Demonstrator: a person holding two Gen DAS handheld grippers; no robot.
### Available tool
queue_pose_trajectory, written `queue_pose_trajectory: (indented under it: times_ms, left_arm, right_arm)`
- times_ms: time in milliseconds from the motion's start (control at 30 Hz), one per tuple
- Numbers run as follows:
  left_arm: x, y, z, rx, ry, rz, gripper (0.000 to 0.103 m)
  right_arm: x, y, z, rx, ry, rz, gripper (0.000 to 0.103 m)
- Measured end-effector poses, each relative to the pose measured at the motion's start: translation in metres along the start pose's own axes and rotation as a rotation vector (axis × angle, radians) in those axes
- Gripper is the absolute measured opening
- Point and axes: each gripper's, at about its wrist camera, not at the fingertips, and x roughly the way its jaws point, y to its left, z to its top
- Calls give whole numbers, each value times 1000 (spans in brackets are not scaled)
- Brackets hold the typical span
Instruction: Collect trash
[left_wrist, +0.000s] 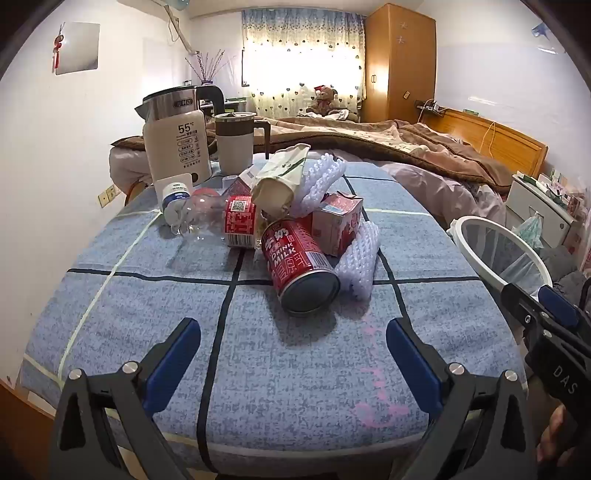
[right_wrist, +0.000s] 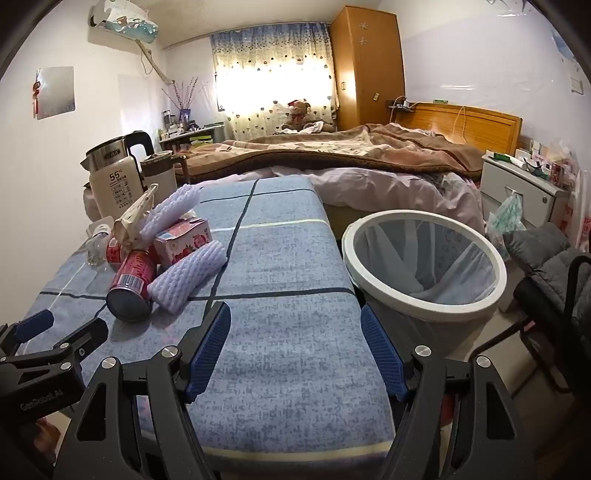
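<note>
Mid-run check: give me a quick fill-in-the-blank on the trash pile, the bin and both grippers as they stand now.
1. The red milk can lies on its ____.
2. Both the left gripper and the right gripper are ____.
3. The lined trash bin holds ____ trash.
4. The kettle display reads ____.

Answers: side; open; no; 55

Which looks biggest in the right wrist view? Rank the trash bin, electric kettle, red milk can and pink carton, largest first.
1. Trash bin
2. Electric kettle
3. Red milk can and pink carton: too close to rank; the can lies nearer the camera.
</note>
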Motion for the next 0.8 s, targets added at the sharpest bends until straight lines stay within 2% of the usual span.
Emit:
queue_pose_trajectory:
  times_ms: [233, 800]
  left_arm:
    - [2, 0, 1, -8, 14, -16, 102]
    - [1, 3, -1, -14, 10, -4, 102]
  right_arm:
    - [1, -1, 0, 5, 6, 12, 73]
    - [0, 3, -1, -21, -9, -11, 73]
